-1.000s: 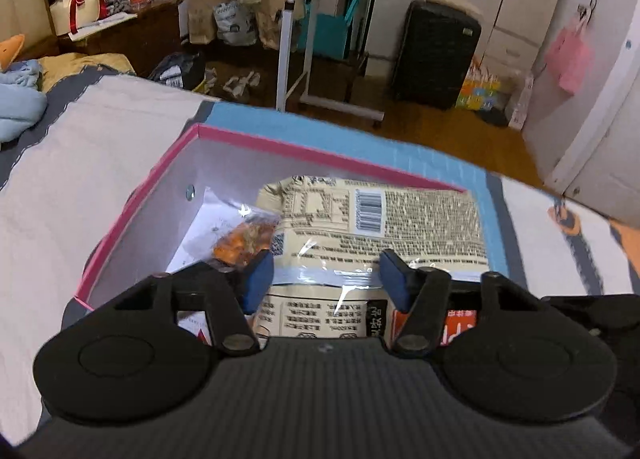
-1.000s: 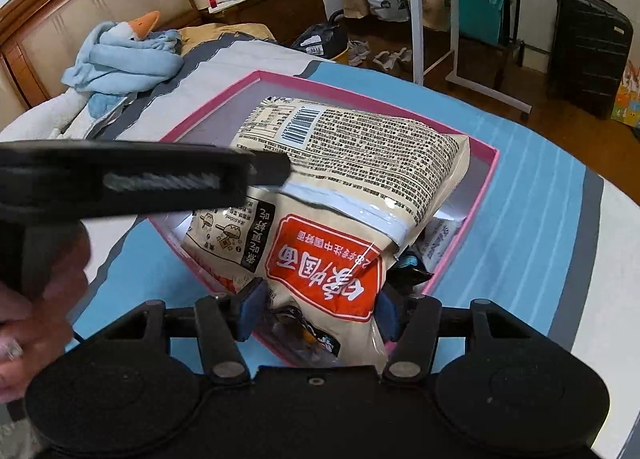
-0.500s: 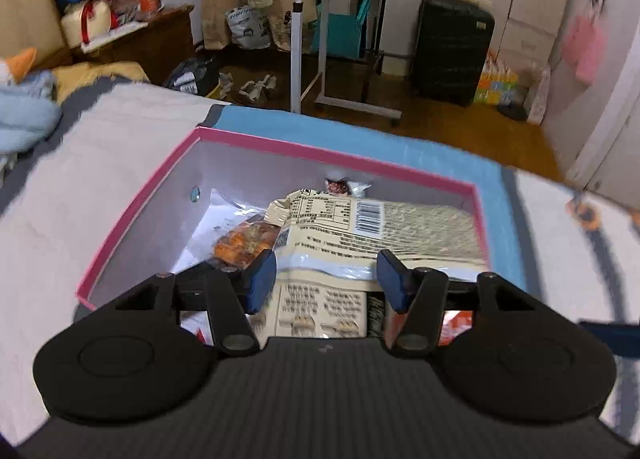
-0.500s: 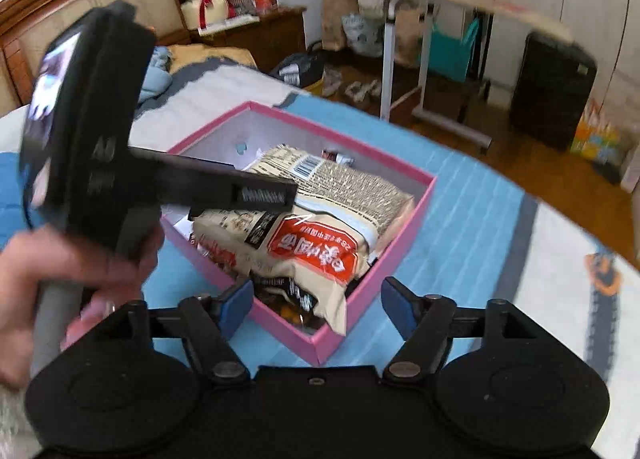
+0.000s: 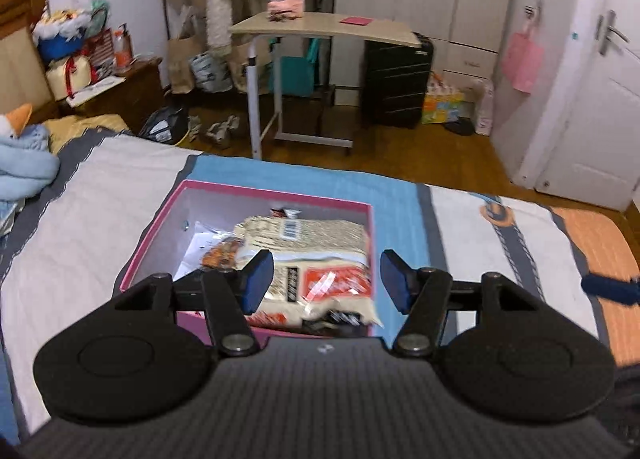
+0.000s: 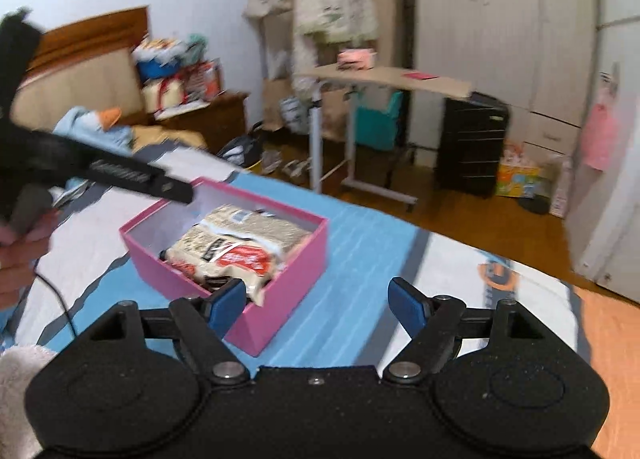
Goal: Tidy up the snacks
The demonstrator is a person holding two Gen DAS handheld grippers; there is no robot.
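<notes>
Both grippers have pulled up and back from the pink box (image 5: 256, 192) within the last second: a moment ago the right gripper (image 6: 316, 305) had its fingers on either side of the big noodle packet (image 5: 320, 255), and now its jaws stand wide apart with nothing between them, the box lying ahead of it and to its left, well clear of the blue pads. The left gripper (image 5: 326, 281) has risen too; its jaws are spread about as wide and hold nothing, and the box sits ahead of and below it, the packet showing in the gap between its fingers without touching them. The packet lies inside the box on top of the other snacks, its near end riding up over the box's near wall (so it is in, but not lying flat). That suggests the placing of this packet is done and both tools are free for whatever snack comes next. No loose snack shows on the bed cover (image 5: 100, 195) in either view, so it cannot be told whether anything is left to pack. Under the packet only scraps are visible: an orange-filled clear bag (image 5: 218, 253) at the left and a small wrapper at the far wall, their kinds unreadable. Both views are smeared by motion, and in the right view the left tool's body crosses the box's far corner and hides it.
</notes>
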